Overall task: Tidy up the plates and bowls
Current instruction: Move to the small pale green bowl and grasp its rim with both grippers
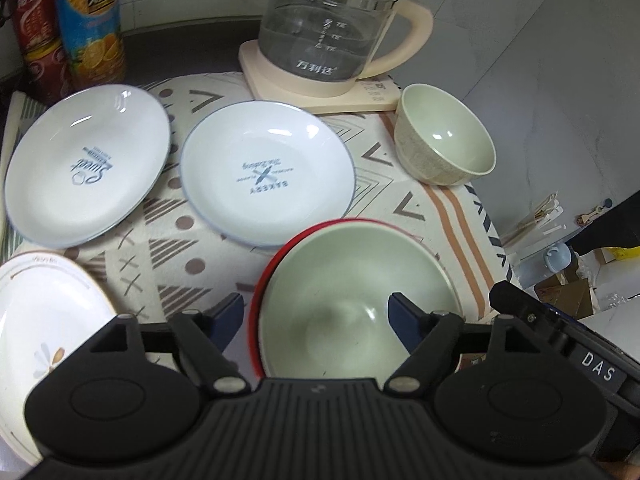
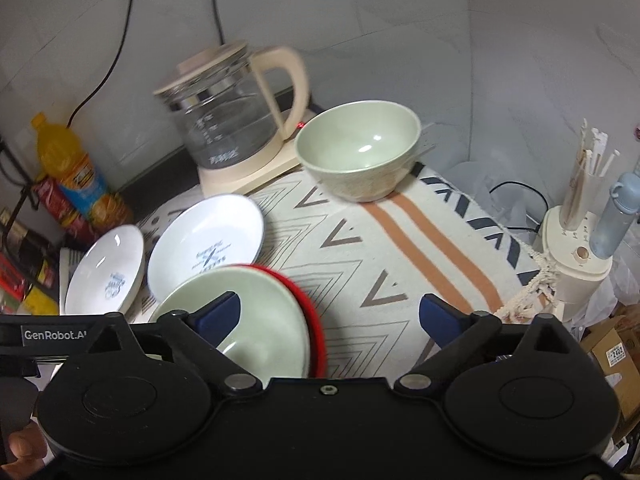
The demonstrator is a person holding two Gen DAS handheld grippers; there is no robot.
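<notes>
Your left gripper (image 1: pixel 316 312) hangs with its jaws spread wide and nothing between the pads, directly over the near green bowl (image 1: pixel 352 300), which is nested in a red bowl (image 1: pixel 276 264) near the front edge of the patterned cloth (image 1: pixel 176 264) covering the tabletop. Your right gripper (image 2: pixel 330 316) is likewise open and empty; its left finger overlaps that same nested pair in its own view, while bare cloth fills the gap ahead of it. The relation that matters is the lone green bowl (image 2: pixel 360 152): it stands upright at the far right corner of the cloth, just beside the base of the glass kettle (image 2: pixel 236 120), straight ahead of your right gripper and well apart from it, with only open cloth between. From your left gripper it lies forward and off to the right, so I judge your right hand to be better placed to fetch it and bring it back to the nested pair. A bowl has no long axis, so you would take it by the rim from whichever side you approach. The two white plates with blue print, one labelled Sweet (image 1: pixel 88 164) and one labelled Bakery (image 1: pixel 268 172), lie side by side towards the far left of the cloth, and a flower-patterned plate (image 1: pixel 44 328) sits at the front left corner, nearer your left hand.
</notes>
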